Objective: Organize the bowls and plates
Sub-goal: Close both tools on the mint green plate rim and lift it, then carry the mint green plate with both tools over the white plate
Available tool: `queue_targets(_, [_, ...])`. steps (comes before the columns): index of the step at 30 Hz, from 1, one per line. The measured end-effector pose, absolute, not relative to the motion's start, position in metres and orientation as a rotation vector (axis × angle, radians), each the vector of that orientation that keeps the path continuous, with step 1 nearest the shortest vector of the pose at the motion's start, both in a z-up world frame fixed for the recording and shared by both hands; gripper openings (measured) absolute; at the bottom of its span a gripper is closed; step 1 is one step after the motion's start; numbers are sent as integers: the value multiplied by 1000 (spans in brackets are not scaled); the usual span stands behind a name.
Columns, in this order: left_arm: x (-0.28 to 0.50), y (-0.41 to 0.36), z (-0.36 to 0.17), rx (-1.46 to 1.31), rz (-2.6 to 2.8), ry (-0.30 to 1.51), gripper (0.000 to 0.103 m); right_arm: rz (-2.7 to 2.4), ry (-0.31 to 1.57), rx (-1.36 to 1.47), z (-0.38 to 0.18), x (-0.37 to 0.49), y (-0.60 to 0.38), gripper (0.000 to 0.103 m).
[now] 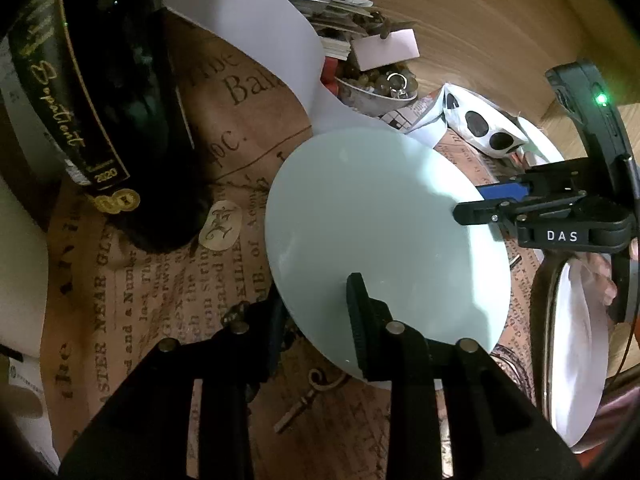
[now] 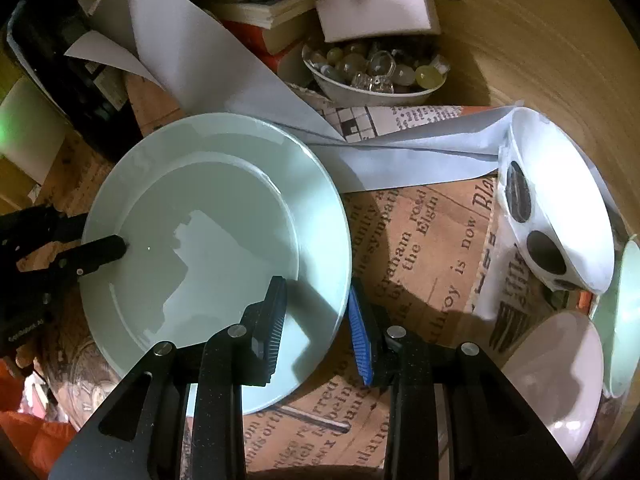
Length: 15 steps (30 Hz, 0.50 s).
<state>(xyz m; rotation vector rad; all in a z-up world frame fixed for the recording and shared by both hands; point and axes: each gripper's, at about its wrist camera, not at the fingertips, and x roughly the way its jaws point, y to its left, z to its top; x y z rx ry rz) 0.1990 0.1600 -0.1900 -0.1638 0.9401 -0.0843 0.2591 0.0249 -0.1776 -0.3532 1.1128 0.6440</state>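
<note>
I grip the pale green plate [image 2: 216, 216] by opposite rims, left gripper [image 1: 316, 320] and right gripper [image 2: 316, 320] both clamped, above the newsprint table cover [image 2: 420, 232] (dark bottle [image 1: 132, 100] beside it).

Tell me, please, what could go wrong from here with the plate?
1. The left tongs and right tongs grip the pale green plate only by its thin rim, on opposite sides; it may slip or tilt.
2. The dark bottle stands close beside the plate; a sideways swing could knock it.
</note>
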Motion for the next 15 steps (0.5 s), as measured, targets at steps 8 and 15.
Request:
queue_targets(8, [184,158,-171,-182,-74,883,28,635,1039,-323,-158,234,8,27])
queue_targets(15, [164,149,-148,-172,-64,806,28,634,966,-271,-130,212,-11,27])
